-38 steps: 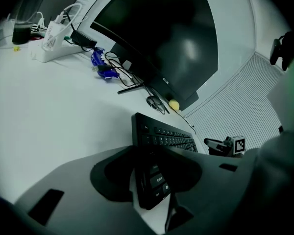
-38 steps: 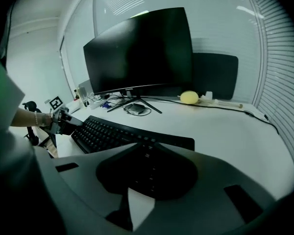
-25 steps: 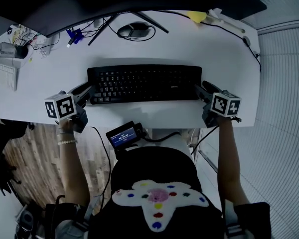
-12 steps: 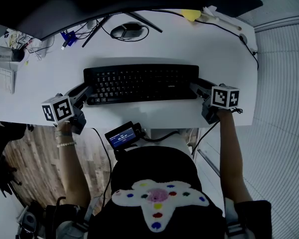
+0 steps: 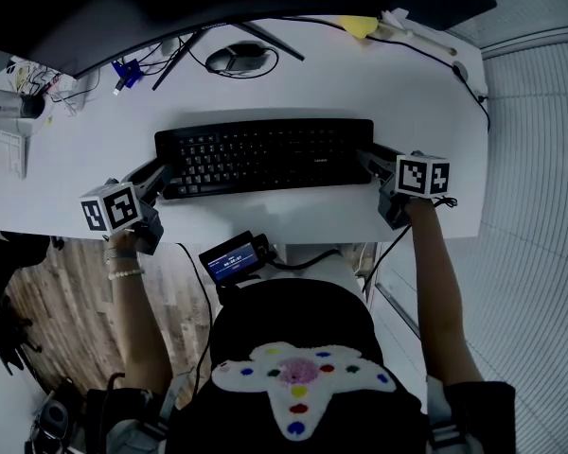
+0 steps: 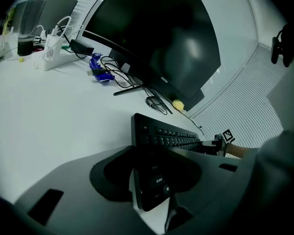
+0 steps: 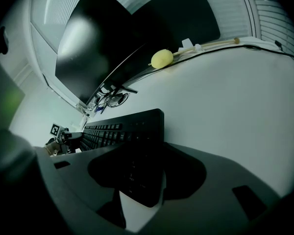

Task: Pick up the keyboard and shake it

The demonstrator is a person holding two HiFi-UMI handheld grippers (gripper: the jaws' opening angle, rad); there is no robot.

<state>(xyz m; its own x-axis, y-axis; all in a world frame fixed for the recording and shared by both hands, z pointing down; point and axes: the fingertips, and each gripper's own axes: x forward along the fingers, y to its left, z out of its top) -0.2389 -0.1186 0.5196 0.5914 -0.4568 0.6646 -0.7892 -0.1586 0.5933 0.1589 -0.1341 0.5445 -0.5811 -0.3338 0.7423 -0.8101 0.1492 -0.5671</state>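
A black keyboard (image 5: 265, 154) lies flat on the white desk (image 5: 407, 93). My left gripper (image 5: 161, 180) is at the keyboard's front left corner. In the left gripper view the keyboard's (image 6: 166, 138) left end sits clamped between the jaws of the left gripper (image 6: 152, 180). My right gripper (image 5: 371, 162) is at the right end. Its jaws are closing, and in the right gripper view the end of the keyboard (image 7: 122, 129) lies between the jaws of the right gripper (image 7: 142, 180) with a sliver of desk still showing beside it.
A dark monitor (image 5: 170, 8) stands behind the keyboard. A mouse (image 5: 239, 58), blue plugs (image 5: 128, 67) and cables lie under it. A yellow object (image 5: 360, 26) is at the back right and a white power strip (image 5: 9, 145) at the far left. The desk's front edge runs just behind both grippers.
My right gripper has slid left along the desk until its jaws straddle the keyboard's right end. The left gripper has kept its place on the left corner.
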